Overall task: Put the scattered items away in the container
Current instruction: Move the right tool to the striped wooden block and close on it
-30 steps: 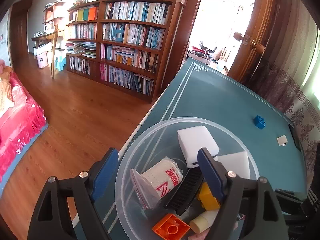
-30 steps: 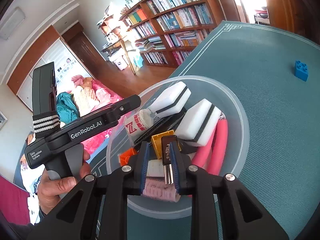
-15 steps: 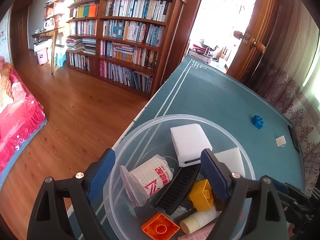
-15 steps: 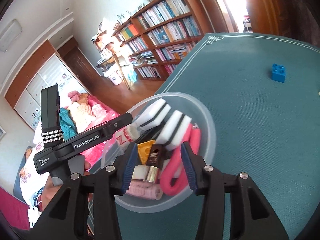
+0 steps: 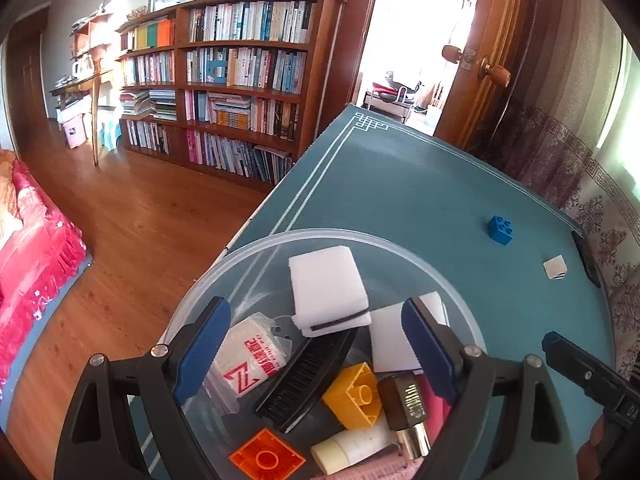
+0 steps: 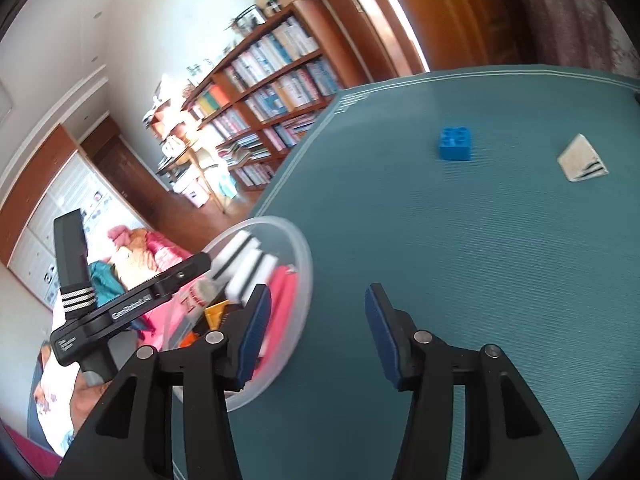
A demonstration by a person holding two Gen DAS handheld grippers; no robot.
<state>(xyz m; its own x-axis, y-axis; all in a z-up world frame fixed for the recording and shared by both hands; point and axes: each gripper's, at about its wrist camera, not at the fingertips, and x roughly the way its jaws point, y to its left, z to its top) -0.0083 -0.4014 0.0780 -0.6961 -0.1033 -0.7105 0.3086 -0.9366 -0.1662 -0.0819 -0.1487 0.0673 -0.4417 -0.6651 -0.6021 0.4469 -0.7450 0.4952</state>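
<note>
my left gripper [image 5: 316,344] hangs over the clear bowl [image 5: 404,248] with its jaws spread wide, gripping nothing. the bowl sits at the counter's [image 5: 420,184] left edge and holds white sponges [image 5: 326,286], a black comb [image 5: 306,376], a yellow brick [image 5: 354,396] and an orange plate brick [image 5: 266,458]. my right gripper [image 6: 316,320] is wide apart too, empty, above bare counter just beside the bowl's rim. a blue brick [image 6: 456,143] and a small white block [image 6: 582,159] lie apart toward the right edge.
</note>
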